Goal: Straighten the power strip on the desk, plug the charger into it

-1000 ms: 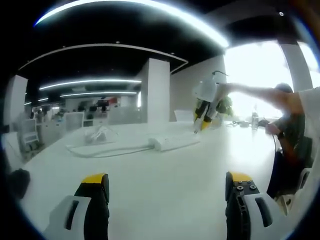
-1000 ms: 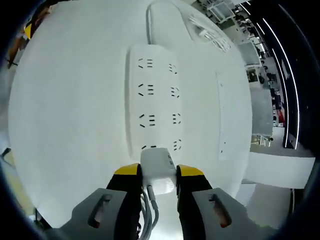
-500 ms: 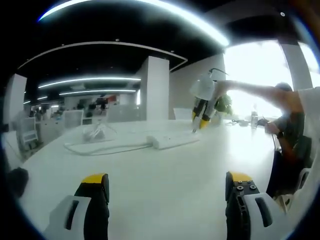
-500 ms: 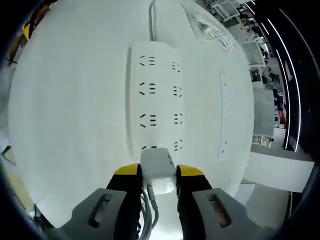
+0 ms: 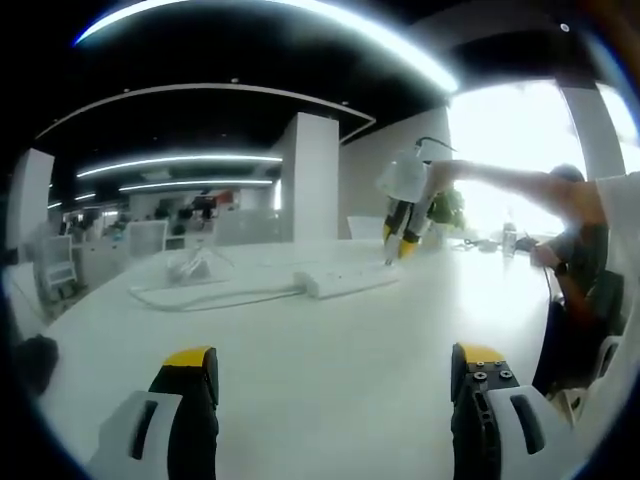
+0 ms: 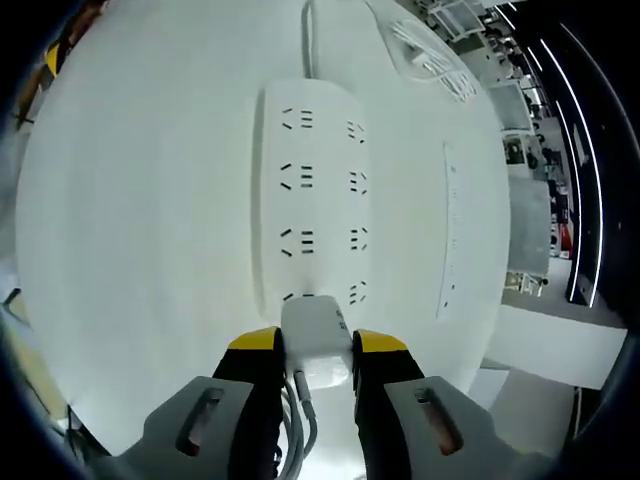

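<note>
Currently, my right claw grips the white charger between its closed jaws, its cable trailing down between them. The charger hangs over the near end of the white power strip, at its nearest sockets; I cannot tell whether they touch. The strip lies flat on the white surface, cord leading away far. My left claw is open, empty, hovering above the surface.

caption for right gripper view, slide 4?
Right gripper holds the charger over the end socket of the power strip.
</note>
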